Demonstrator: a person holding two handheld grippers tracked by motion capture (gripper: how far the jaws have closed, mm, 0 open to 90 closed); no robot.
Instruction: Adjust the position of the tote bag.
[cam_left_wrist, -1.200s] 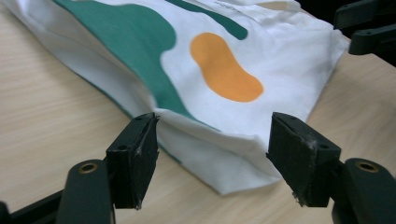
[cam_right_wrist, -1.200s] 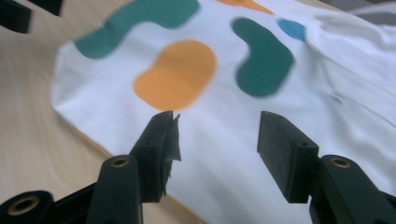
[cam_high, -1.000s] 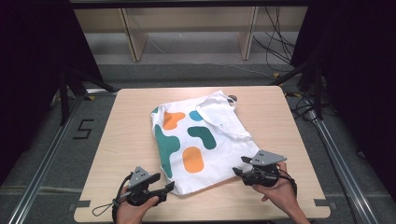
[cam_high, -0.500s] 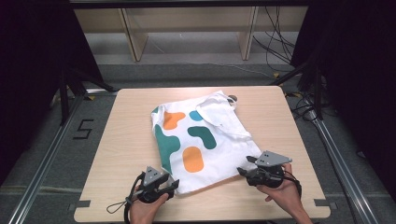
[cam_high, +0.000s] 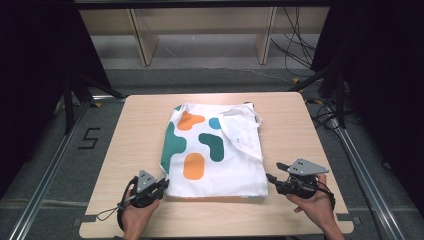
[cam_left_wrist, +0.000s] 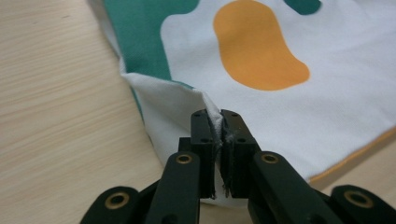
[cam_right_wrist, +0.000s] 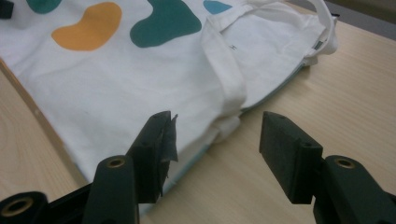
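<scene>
A white cloth tote bag (cam_high: 215, 150) printed with green, orange and blue blobs lies flat on the wooden table (cam_high: 140, 130), handles at its far right. My left gripper (cam_high: 162, 184) is at the bag's near left corner. In the left gripper view its jaws (cam_left_wrist: 220, 116) have just been closing and now pinch a lifted fold of the bag's white edge (cam_left_wrist: 177, 100). My right gripper (cam_high: 272, 172) is at the near right corner. It (cam_right_wrist: 215, 126) stands open, one jaw over the bag (cam_right_wrist: 116, 84), the other over bare wood, with a bunched strap end between them.
Metal rails run along both sides of the table. A floor mark "5" (cam_high: 89, 138) lies to the left. Wooden shelf legs (cam_high: 142, 40) and loose cables (cam_high: 300, 45) sit beyond the far edge. Bare wood borders the bag on all sides.
My left gripper slid right to the bag's near left corner and shut on the cloth edge. My right gripper drew back slightly to the right and stayed open.
</scene>
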